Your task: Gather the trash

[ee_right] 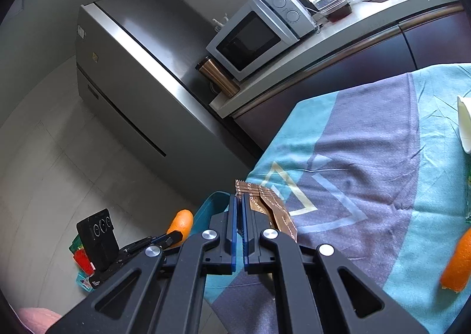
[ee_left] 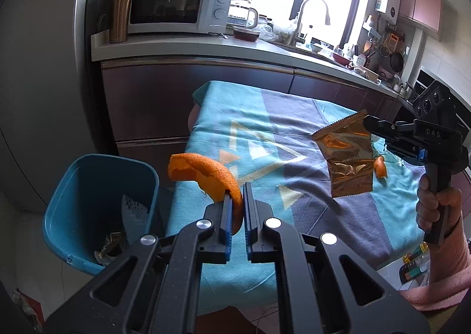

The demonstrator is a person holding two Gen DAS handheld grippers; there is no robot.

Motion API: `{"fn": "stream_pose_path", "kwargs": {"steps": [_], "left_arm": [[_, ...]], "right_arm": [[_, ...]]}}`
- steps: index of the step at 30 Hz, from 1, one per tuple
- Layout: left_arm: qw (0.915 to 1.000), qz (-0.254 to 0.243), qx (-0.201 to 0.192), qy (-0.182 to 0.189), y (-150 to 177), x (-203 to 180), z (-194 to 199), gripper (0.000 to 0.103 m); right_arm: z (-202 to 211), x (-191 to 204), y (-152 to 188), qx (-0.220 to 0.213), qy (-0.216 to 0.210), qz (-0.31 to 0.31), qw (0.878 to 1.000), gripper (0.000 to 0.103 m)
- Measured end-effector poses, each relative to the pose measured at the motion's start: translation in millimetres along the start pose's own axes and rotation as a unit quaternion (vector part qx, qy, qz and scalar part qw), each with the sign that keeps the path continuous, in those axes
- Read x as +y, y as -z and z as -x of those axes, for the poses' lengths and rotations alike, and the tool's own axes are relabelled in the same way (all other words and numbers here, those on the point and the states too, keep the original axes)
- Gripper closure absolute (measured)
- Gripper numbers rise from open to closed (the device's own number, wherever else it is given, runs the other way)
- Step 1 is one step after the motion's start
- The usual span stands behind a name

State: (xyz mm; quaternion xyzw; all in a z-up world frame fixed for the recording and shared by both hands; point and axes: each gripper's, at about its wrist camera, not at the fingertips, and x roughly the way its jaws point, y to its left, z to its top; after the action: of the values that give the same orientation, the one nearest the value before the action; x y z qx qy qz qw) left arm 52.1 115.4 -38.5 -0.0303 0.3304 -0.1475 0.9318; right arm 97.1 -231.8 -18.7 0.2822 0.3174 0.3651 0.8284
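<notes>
While both grippers are loaded, nothing held has been dropped yet, so the task is judged to be partway through. Nearest in the left wrist view, the left gripper (ee_left: pixel 243 201) is clamped on a curved orange peel (ee_left: pixel 206 175), which is held above the near left edge of the tabletop (ee_left: pixel 368 216), just beside the blue bin (ee_left: pixel 70 213). Some crumpled scraps can already be made out inside that bin, though what they are cannot be told. Farther off, the right gripper (ee_left: pixel 371 125) is closed on a brown foil wrapper (ee_left: pixel 347 157), which hangs above the middle of the cloth. A second peel (ee_left: pixel 380 167) is left on the cloth toward the right edge, partly hidden behind the wrapper. Toward the far right corner, a white object (ee_right: pixel 464 125) is cut off by the right wrist frame and cannot be identified.
</notes>
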Motion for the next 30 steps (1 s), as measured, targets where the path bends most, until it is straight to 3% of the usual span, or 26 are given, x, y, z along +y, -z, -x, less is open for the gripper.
{"fn": "stream_pose_path", "kwargs": {"steps": [3,10,11,14,15,19,22,28,30], "left_arm": [[0.9999,0.007,-0.004,-0.006,0,9,5,0.096],[0.9997,0.021,-0.003,-0.010,6,21,8,0.096],[0.9997,0.022,-0.003,-0.010,7,22,7,0.096],[0.9997,0.023,-0.001,-0.009,8,24,6,0.096],[0.9997,0.024,-0.001,-0.008,8,24,6,0.096],[0.9996,0.026,0.002,-0.008,10,25,5,0.096],[0.9996,0.028,0.005,-0.008,11,25,4,0.096],[0.9994,0.030,0.011,-0.010,11,26,-2,0.096],[0.9993,0.033,0.013,-0.011,12,28,-3,0.096]], "right_arm": [[-8,7,-2,0.005,-0.006,0.007,1.000,0.101],[-23,3,1,0.025,0.026,0.000,0.999,0.100],[-24,0,2,0.032,0.036,-0.002,0.999,0.094],[-28,-12,5,0.043,0.056,-0.011,0.997,0.061],[-30,-17,7,0.050,0.066,-0.010,0.997,0.060],[-31,-36,14,0.061,0.094,-0.032,0.993,0.059],[-33,-44,19,0.072,0.091,-0.047,0.992,0.058],[-41,-39,32,0.094,0.108,-0.026,0.989,0.058],[-44,-33,32,0.099,0.128,-0.007,0.987,0.072]]}}
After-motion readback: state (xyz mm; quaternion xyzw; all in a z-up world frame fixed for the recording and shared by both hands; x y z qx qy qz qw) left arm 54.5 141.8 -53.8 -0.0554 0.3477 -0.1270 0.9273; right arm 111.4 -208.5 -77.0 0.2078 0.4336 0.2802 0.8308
